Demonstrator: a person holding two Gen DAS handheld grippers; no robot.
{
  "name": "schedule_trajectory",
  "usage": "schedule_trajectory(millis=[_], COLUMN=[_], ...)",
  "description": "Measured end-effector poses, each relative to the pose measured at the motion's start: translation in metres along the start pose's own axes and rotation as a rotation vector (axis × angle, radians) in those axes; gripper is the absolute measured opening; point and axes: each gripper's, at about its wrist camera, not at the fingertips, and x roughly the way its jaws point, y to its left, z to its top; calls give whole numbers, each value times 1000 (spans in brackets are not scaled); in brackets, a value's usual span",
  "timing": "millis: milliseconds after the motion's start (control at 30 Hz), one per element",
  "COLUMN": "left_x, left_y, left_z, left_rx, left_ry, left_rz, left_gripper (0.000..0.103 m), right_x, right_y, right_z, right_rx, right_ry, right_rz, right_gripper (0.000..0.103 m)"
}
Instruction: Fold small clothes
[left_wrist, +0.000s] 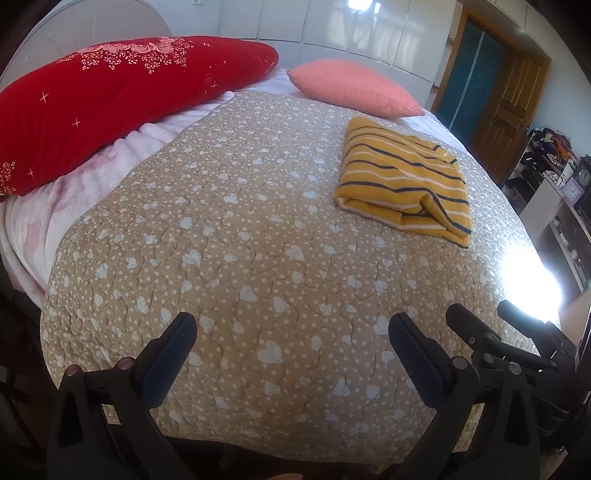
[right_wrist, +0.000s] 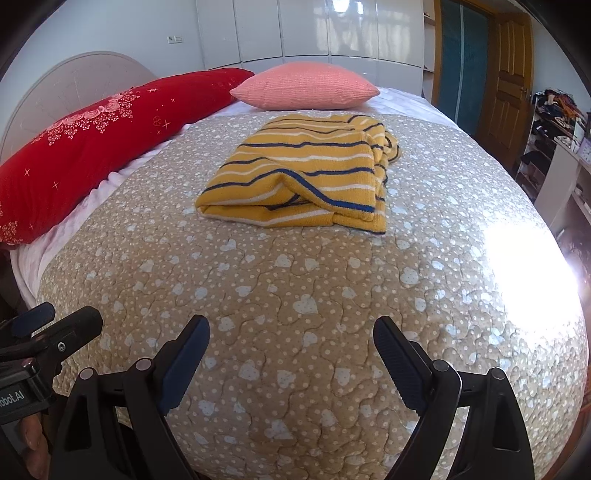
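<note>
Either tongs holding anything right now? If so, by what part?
Nothing held. Left tongs and right tongs are both open over the quilt; the folded striped garment lies untouched.

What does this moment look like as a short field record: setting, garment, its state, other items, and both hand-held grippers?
setting: bed with a tan heart-print quilt
garment: yellow striped knit top, lying on the quilt, near the pink pillow
garment state: folded into a compact bundle, nothing touching it
other items: long red floral pillow along the headboard side
left hand-held gripper: open, empty, over the near edge of the quilt
right hand-held gripper: open, empty, short of the garment
</note>
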Motion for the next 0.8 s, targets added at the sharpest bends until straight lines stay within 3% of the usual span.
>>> schedule_trajectory(millis=[800], left_x=[16], left_y=[-1], left_z=[-6], left_rx=[-9], left_ry=[77], left_rz=[-46], left_gripper=[103], right_x=[8], right_y=[-6], right_z=[-1], right_rx=[24], right_ry=[12], right_rz=[-23], right_gripper=[94])
